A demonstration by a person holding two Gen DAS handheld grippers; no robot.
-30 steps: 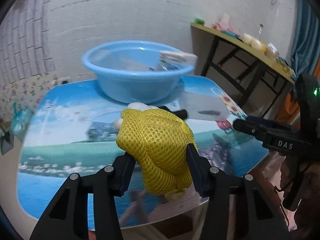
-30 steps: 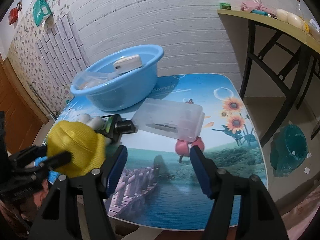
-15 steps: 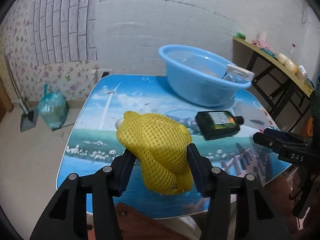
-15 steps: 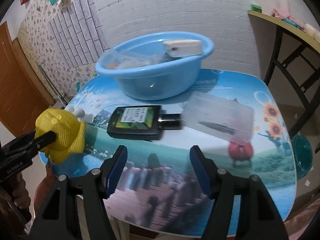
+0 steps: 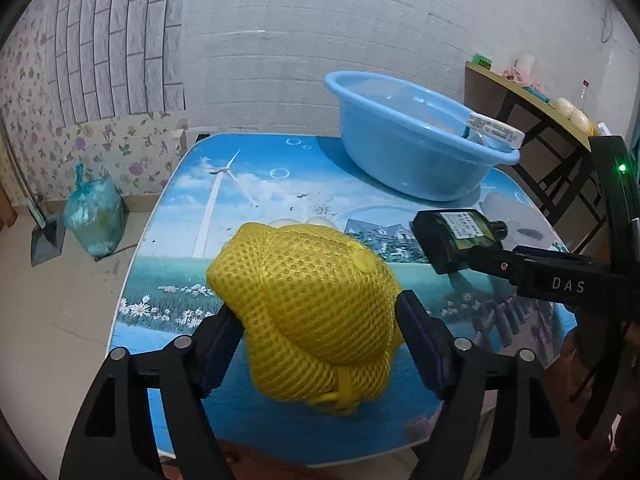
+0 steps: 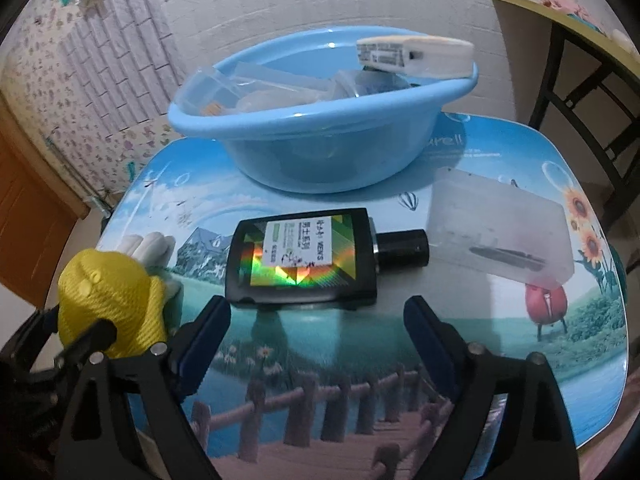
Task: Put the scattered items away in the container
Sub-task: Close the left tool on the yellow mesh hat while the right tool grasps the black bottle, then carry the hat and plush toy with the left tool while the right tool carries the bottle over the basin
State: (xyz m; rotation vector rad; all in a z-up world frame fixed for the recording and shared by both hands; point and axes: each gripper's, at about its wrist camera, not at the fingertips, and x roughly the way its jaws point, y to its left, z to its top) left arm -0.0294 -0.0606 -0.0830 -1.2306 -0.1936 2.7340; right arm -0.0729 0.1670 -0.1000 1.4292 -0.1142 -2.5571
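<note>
While left tongs [image 5: 318, 344] loosen around the yellow mesh cap [image 5: 308, 312], right tongs [image 6: 316, 336] spread empty.

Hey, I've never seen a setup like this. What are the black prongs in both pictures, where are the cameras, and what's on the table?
No robot here: a person holds a two-finger gripper in each hand, each with a fisheye camera looking along its fingers, the prongs. One picture is from the left gripper, pinching a yellow mesh pouch; the other is from the right gripper, empty, facing a dark bottle. Both pairs of jaws have just been opening. The table also bears a blue basin and a clear box.
</note>
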